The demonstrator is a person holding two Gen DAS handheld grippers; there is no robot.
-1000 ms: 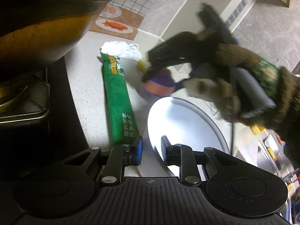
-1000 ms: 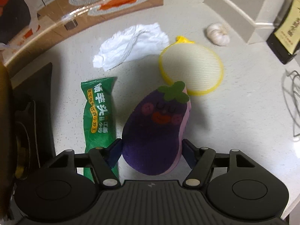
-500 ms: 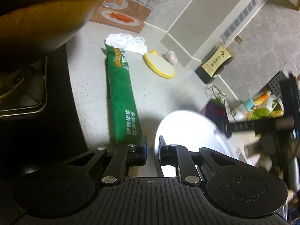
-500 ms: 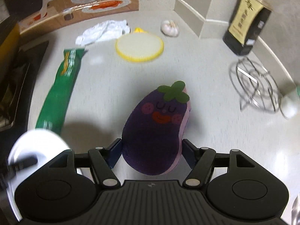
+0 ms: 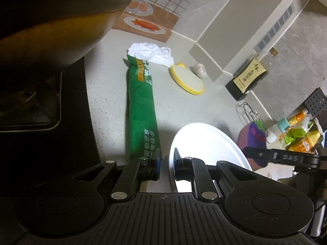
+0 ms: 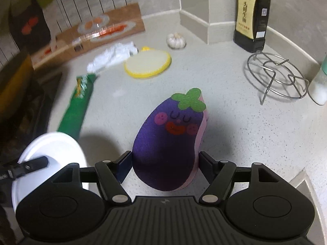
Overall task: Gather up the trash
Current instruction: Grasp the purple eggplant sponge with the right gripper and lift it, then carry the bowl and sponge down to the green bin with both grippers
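Left gripper (image 5: pixel 166 162) is pinching the rigid white plate (image 5: pixel 204 140) by its rim; right gripper (image 6: pixel 164 164) is squeezing a soft, light eggplant sponge (image 6: pixel 169 140) at its base.

The speckled counter (image 6: pixel 235 126) bears a green packet (image 5: pixel 141 110), crumpled tissue (image 5: pixel 151 54), yellow pad (image 6: pixel 148 64), seemingly garlic (image 6: pixel 176 40)

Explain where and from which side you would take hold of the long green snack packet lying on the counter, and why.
Grip the green packet across its narrow width near the middle, coming from above. It lies flat and long on the counter, with bare counter along both long sides, so fingers probably fit there. Its far end touches the crumpled white tissue; the near end sits close to the white plate.
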